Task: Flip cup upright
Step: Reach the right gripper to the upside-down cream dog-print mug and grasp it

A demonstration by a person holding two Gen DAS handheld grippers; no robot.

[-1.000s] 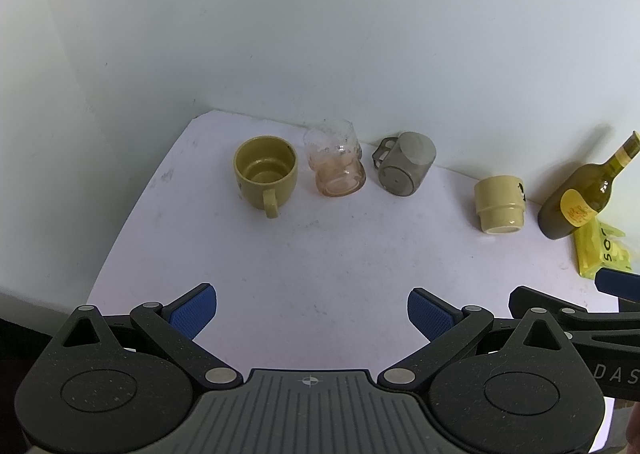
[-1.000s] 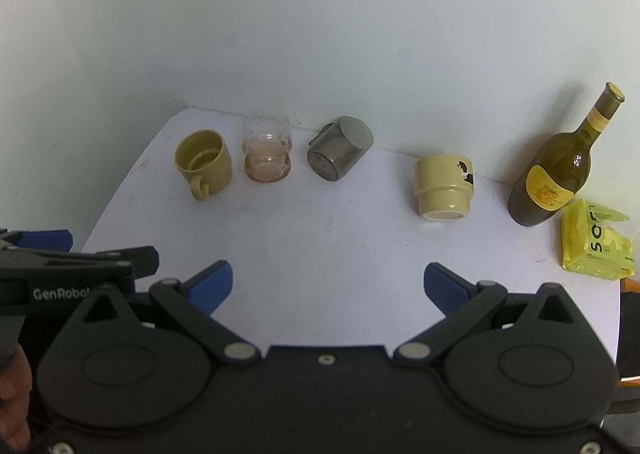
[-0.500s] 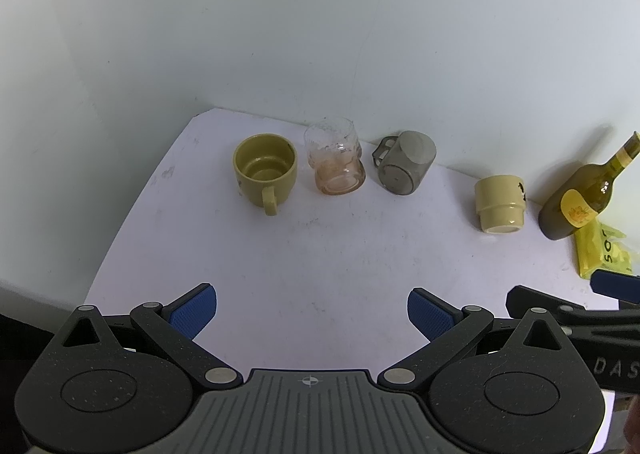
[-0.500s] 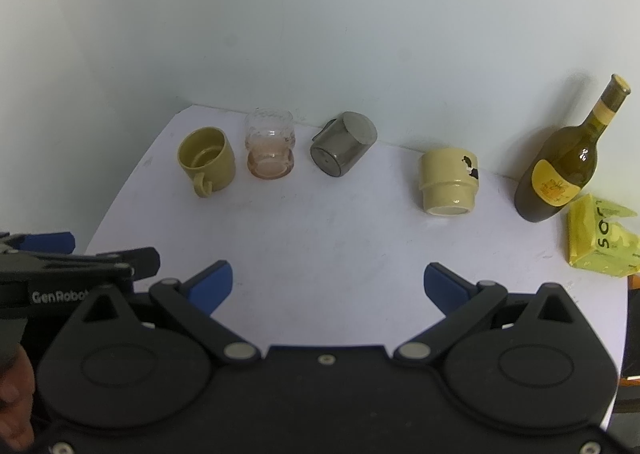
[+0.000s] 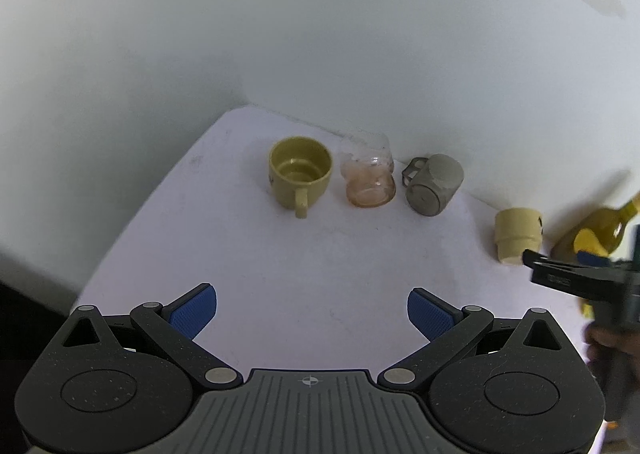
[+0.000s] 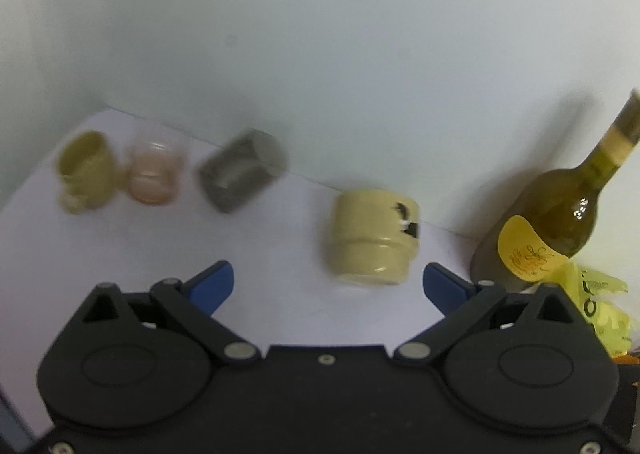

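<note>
Cream cup (image 6: 372, 238) upside down beside wine bottle (image 6: 560, 218)

Left wrist view: high, back from white tabletop (image 5: 280, 262), facing wall. Right wrist view: lower, close on upside-down cream ceramic cup (image 6: 372, 238). Shared: cup row, green glass bottle (image 6: 560, 222).

Cream cup (image 6: 370, 236) standing upside down on the white table (image 6: 280, 238), its mouth against the surface and its stepped, wider band lowest. A dark chipped patch marks the upper right of its wall. It sits near the back wall.
</note>
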